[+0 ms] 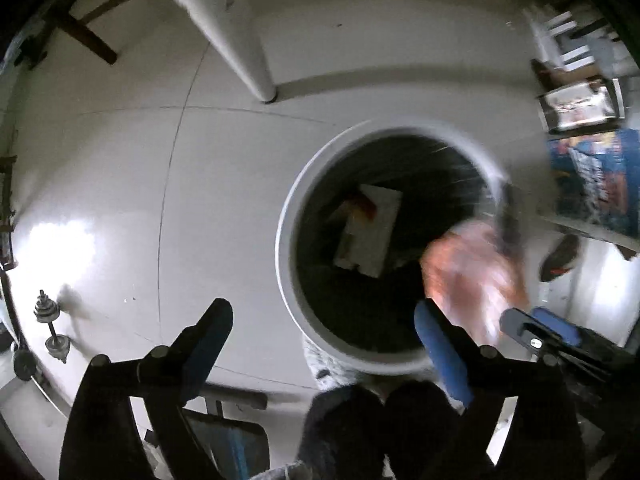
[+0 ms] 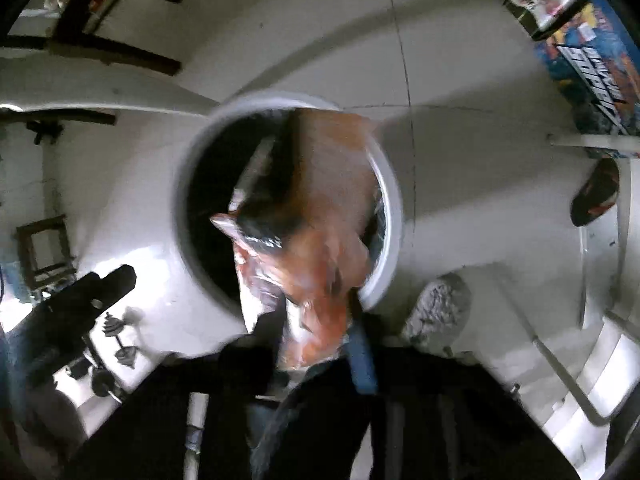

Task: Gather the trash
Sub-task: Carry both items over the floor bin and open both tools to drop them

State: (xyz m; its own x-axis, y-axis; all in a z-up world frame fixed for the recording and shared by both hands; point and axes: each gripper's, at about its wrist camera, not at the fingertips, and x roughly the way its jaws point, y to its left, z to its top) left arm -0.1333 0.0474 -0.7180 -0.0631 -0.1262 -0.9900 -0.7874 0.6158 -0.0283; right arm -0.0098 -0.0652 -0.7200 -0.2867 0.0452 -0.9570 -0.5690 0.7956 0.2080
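A round white trash bin [image 1: 286, 236] stands on the floor, seen from above; a white carton [image 1: 370, 232] lies inside it. My left gripper [image 1: 324, 334] is open and empty, its fingers over the bin's near rim. My right gripper [image 2: 316, 320] is shut on an orange plastic wrapper [image 2: 320, 208] and holds it over the bin's opening [image 2: 208, 200]. The wrapper is blurred. It also shows in the left wrist view [image 1: 472, 268], with the right gripper [image 1: 536, 332] at the bin's right side.
A white table leg [image 1: 240, 40] stands behind the bin. A wooden chair [image 1: 88, 20] is at the far left. Small dumbbells [image 1: 52, 328] lie on the floor at left. A blue printed box [image 1: 596, 180] and a shoe [image 1: 560, 258] are at right. My slippered foot [image 2: 436, 308] is beside the bin.
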